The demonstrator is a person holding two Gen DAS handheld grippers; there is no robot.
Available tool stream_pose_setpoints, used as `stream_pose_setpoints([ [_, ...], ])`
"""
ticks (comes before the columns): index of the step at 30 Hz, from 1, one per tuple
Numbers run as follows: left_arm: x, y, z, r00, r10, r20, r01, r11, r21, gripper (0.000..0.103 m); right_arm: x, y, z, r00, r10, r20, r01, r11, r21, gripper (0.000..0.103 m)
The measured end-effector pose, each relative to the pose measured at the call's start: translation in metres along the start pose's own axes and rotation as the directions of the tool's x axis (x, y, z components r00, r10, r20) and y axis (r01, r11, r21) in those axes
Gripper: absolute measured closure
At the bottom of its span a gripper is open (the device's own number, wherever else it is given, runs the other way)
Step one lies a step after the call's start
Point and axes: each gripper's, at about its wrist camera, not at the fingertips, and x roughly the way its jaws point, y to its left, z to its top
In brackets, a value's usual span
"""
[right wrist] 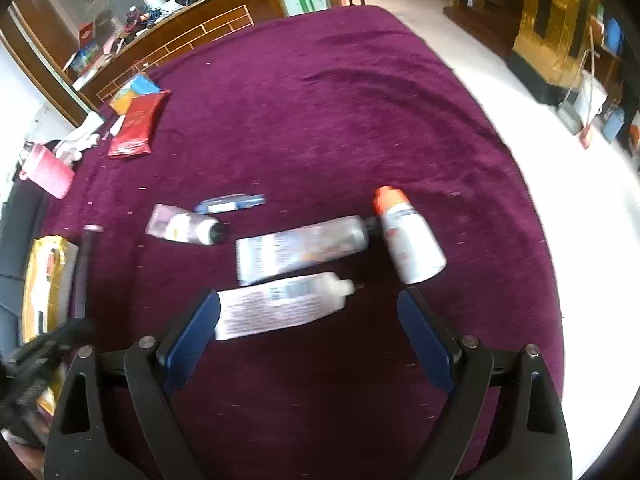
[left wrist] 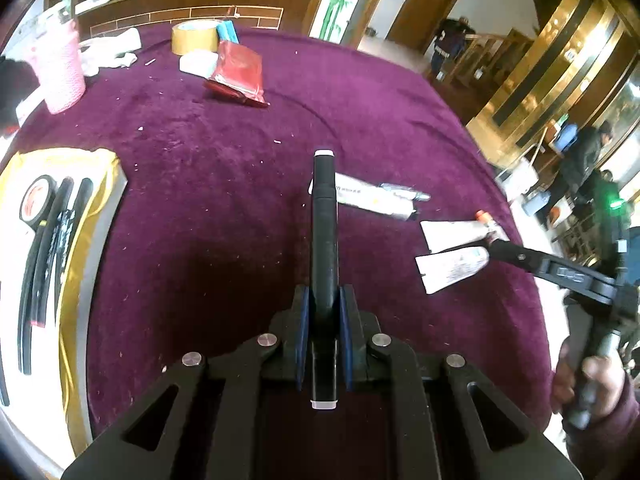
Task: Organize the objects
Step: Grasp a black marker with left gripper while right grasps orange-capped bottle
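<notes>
- Left wrist view: wide purple-clothed table [left wrist: 240, 128] below, yellow-edged tray [left wrist: 108, 196] at its left side already holding a tape roll [left wrist: 34, 200] and several long black sticks [left wrist: 60, 232] laid side by side.
- Judged step: carrying a long item toward that tray, with sorting of like with like under way and loose tubes yet to be gathered.
- Left gripper [left wrist: 324, 332] clamped tight on a black marker pen [left wrist: 325, 232], pads pressed to both sides of the barrel near its rear third.
- Pen held above the cloth, well apart from the tray; long axis straight ahead along the fingers, white-tipped front end pointing away from the camera, second white end toward it.
- Next move, by judgement: swing left and turn the wrist so the barrel lies parallel to the sticks in the tray, then lower before letting go, else likely to roll or land crosswise.
- Right wrist view, somewhat blurred: right gripper [right wrist: 308, 336] spread wide with nothing between the pads, hovering over a white printed tube [right wrist: 280, 308] lying crosswise, cap to the right.
- Beyond it, a silver tube [right wrist: 300, 252], an orange-capped tube [right wrist: 408, 236], a pink tube [right wrist: 184, 226] with a dark cap, and a blue-and-white pen-like item [right wrist: 230, 203], scattered near one another.
- Likely next for that side: descend and close across the nearest tube's flat body.
</notes>
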Motion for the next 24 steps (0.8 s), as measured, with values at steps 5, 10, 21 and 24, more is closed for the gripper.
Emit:
stream_pose_setpoints([
  [5,-0.012,0.01,-0.01,1.0,-0.028,0.015,0.028,0.999,-0.03,0.092,-0.003,-0.04,0.012,0.999,-0.046,0.009,0.045,0.997,0.065,0.012],
  [10,-0.016,0.019,-0.018,0.999,-0.034,0.007,0.034,0.998,-0.053,0.092,-0.003,-0.066,0.027,0.996,-0.078,0.034,0.073,0.99,0.123,0.012],
  [21,-0.024,0.022,-0.032,1.0,-0.02,-0.001,0.02,0.999,-0.038,0.092,0.04,-0.035,0.038,0.972,-0.23,-0.045,0.223,0.967,-0.121,0.043],
  [24,-0.018,0.022,-0.035,1.0,-0.013,-0.019,0.013,0.999,-0.034,0.092,0.049,-0.03,0.039,0.969,-0.238,-0.065,0.226,0.962,-0.155,0.06],
])
